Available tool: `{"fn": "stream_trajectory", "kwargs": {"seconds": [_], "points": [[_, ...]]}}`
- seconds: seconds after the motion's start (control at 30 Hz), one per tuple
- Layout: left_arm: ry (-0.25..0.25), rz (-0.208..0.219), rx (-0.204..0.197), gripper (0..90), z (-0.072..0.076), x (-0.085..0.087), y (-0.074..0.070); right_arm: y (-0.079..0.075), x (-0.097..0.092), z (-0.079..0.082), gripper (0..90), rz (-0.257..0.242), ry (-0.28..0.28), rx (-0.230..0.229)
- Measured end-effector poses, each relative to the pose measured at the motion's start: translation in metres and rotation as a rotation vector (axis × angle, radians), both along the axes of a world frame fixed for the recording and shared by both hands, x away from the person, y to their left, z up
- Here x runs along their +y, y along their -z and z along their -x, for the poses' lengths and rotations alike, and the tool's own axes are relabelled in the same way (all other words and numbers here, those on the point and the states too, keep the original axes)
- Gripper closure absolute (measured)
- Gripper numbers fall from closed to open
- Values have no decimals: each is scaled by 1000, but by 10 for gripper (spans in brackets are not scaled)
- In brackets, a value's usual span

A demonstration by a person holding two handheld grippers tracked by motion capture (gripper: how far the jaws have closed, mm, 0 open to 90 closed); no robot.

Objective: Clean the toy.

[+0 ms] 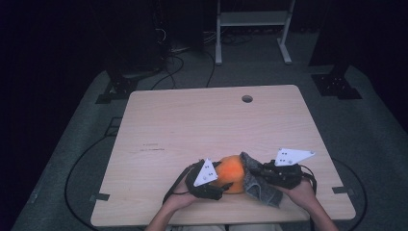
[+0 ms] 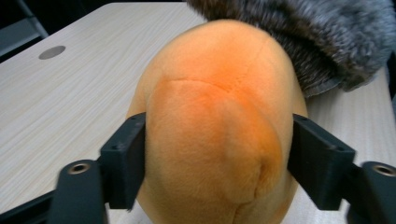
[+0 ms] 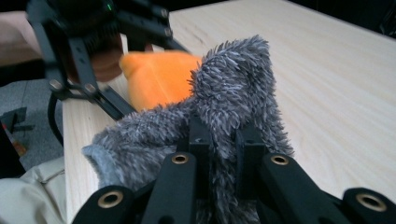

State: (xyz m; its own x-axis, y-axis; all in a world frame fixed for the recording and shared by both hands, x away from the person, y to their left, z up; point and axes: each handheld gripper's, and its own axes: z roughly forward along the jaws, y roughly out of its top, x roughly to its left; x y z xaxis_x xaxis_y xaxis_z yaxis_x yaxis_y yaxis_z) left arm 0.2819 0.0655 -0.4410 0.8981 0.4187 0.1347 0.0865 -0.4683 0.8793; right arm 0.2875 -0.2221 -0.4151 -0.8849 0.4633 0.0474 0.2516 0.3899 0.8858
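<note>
We see orange plush toy (image 1: 232, 169) at near edge of table (image 1: 192, 125), between both grippers. Left gripper (image 2: 217, 158) jaws pressing plush's sides, so gripping it. Right gripper (image 3: 223, 154) clamped on grey fuzzy sock (image 3: 224, 88), touching plush's right side.
</note>
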Motion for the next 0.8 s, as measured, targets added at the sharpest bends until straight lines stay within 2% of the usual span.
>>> {"fn": "stream_trajectory", "kwargs": {"seconds": [0.03, 0.07, 0.13, 0.2, 0.27, 0.37, 0.43, 0.5, 0.53, 0.63, 0.73, 0.8], "points": [[-18, 24, 27, 188, -3, 2, 0, 2, -2, -1, 800, 0, 6, 9], [-29, 46, 49, 160, -5, 4, 1, 3, -4, -1, 800, 26, 20, 10], [-34, 61, 73, 178, -6, 5, 1, 4, -7, -2, 800, 33, 30, 24], [-40, 49, 48, 243, -4, 3, 0, 3, -9, -2, 800, 43, 36, 20], [-38, 26, 13, 279, -1, -1, -2, -5, -7, 1, 801, 27, 41, -2], [-19, -14, -46, 302, 5, -9, -5, -22, 9, 10, 801, 13, -14, -52], [-17, -53, -107, 303, 11, -16, -7, -27, 25, 17, 801, 50, -48, -80], [-11, -82, -143, 303, 14, -18, -6, -28, 35, 21, 802, 58, -70, -87], [-10, -87, -146, 303, 15, -18, -6, -28, 40, 21, 803, 60, -74, -89], [1, -89, -136, 313, 13, -14, -4, -24, 41, 19, 804, 66, -77, -80], [-14, -80, -99, 313, 8, -12, -3, -20, 32, 15, 804, 57, -53, -67], [-26, -45, -57, 296, 5, -9, -3, -15, 25, 11, 805, 61, -27, -51]]}}
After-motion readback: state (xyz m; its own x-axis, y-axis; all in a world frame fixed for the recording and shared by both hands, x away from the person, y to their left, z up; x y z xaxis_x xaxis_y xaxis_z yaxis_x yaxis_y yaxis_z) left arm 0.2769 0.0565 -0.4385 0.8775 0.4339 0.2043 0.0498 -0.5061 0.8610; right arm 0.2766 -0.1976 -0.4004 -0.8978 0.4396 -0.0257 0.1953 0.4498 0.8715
